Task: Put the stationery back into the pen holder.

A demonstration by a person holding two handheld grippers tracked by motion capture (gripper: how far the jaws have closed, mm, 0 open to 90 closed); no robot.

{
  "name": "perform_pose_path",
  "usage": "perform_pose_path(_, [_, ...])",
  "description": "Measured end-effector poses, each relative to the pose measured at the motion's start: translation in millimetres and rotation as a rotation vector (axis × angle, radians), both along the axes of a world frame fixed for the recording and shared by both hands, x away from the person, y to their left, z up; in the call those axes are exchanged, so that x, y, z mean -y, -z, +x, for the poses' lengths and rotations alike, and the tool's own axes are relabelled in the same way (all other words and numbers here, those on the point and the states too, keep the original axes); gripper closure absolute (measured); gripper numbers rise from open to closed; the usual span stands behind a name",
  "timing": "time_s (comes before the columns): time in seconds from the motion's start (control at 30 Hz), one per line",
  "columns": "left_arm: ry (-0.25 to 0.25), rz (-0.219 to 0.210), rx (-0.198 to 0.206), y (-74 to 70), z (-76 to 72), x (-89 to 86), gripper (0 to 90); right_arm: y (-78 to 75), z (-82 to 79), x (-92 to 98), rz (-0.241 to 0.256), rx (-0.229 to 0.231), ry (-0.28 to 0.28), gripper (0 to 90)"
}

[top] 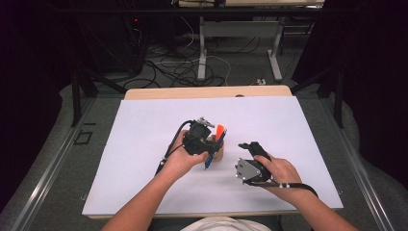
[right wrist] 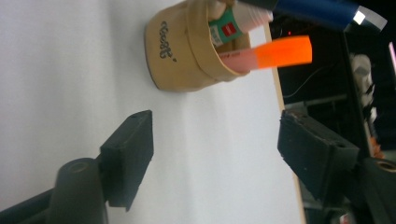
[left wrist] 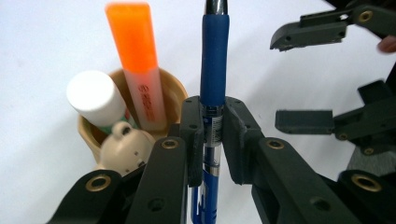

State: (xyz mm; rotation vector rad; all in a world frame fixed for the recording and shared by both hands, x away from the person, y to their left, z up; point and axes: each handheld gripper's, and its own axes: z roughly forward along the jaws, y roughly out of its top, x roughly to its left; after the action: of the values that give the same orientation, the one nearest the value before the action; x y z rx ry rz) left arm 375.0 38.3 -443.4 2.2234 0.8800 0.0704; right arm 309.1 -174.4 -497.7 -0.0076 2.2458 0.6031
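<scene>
L gripper (left wrist: pixel 212 140) in my left hand (top: pixel 179 156) is clenched on the blue pen (left wrist: pixel 214 70), jaws pinching the barrel just below its dark blue grip. Pen sits just beside the cup (left wrist: pixel 175 88), apparently outside the rim; whether they touch, can't tell. Cup is wooden, on the white tabletop (top: pixel 144 144) near centre, w/ an orange highlighter (left wrist: pixel 135 60) and a white-capped glue stick (left wrist: pixel 93 95) inside, both leaning. R gripper (right wrist: pixel 215 149) is released, jaws wide apart w/ nothing between, resting on the table just right of the cup, aimed at it.
</scene>
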Motion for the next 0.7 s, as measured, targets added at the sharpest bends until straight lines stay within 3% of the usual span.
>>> perform_pose_path(0.03, [-0.011,-0.016,0.021,-0.2,0.3,-0.6,79.2,3.6,3.9,0.7,0.047,0.017,-0.017,22.2])
perform_pose_path(0.07, [-0.032,-0.036,0.030,-0.5,0.2,-0.4,79.3,1.0,0.2,3.2,0.020,-0.047,0.065,21.1])
perform_pose_path(0.1, [-0.037,-0.044,0.038,-1.7,0.9,-1.6,79.3,2.4,3.9,3.5,0.045,-0.021,0.045,19.9])
perform_pose_path(0.27, [-0.086,-0.102,0.093,-3.9,4.8,-6.1,79.3,5.5,8.9,9.9,0.132,-0.079,0.100,17.3])
perform_pose_path(0.43, [-0.121,-0.163,0.152,-4.4,7.8,-9.0,79.2,9.1,10.4,14.8,0.179,-0.111,0.147,15.9])
perform_pose_path(0.7, [-0.163,-0.218,0.224,-3.8,9.6,-10.2,79.2,10.3,12.9,19.4,0.240,-0.138,0.170,15.1])
